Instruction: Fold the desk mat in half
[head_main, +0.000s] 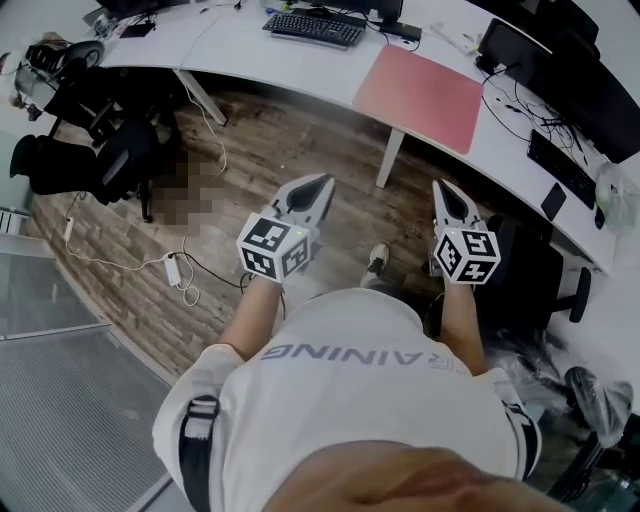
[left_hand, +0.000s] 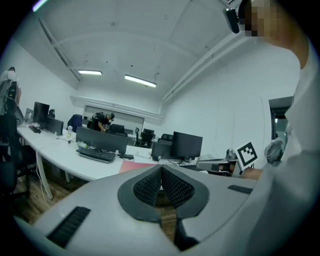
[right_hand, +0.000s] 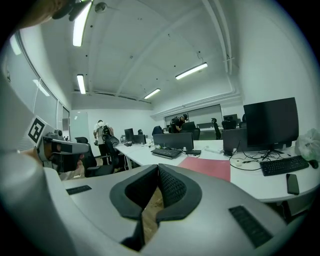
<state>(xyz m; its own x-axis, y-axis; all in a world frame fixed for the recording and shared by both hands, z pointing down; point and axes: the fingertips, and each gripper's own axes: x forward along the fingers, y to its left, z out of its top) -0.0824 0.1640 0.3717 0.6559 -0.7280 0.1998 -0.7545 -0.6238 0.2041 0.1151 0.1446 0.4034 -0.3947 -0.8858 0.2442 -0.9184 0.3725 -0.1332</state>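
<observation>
Floor (head_main: 300, 170): wood planks, running under the desk and below both grippers.
Desk (head_main: 270, 55): long and white, curving across the top of the head view and down its right side.
Person (head_main: 350, 370): in a white shirt, with both forearms held out forward and a gripper in each hand.
Office chair (head_main: 110, 160): black, at the left, drawn back from the desk.
Desk mat (head_main: 420, 95): pinkish red, lying flat and unfolded on the desk near its front edge. It is ahead of both grippers and well apart from them.
Keyboard (head_main: 315, 27): black, on the desk to the left of the mat, not touching it.
Left gripper (head_main: 320, 183): in the air over the floor, pointing toward the desk. Its own view shows the ribbed pads meeting at the tips. The claw is closed, with nothing between the jaws and touching nothing.
Right gripper (head_main: 441, 187): beside the left one but apart from it, aimed at the mat's part of the desk. The jaws are brought together with the tips touching. Only floor shows through the slit lower down, and the claw holds nothing.
Phone (head_main: 552, 201): dark, lying flat on the desk's right stretch.
</observation>
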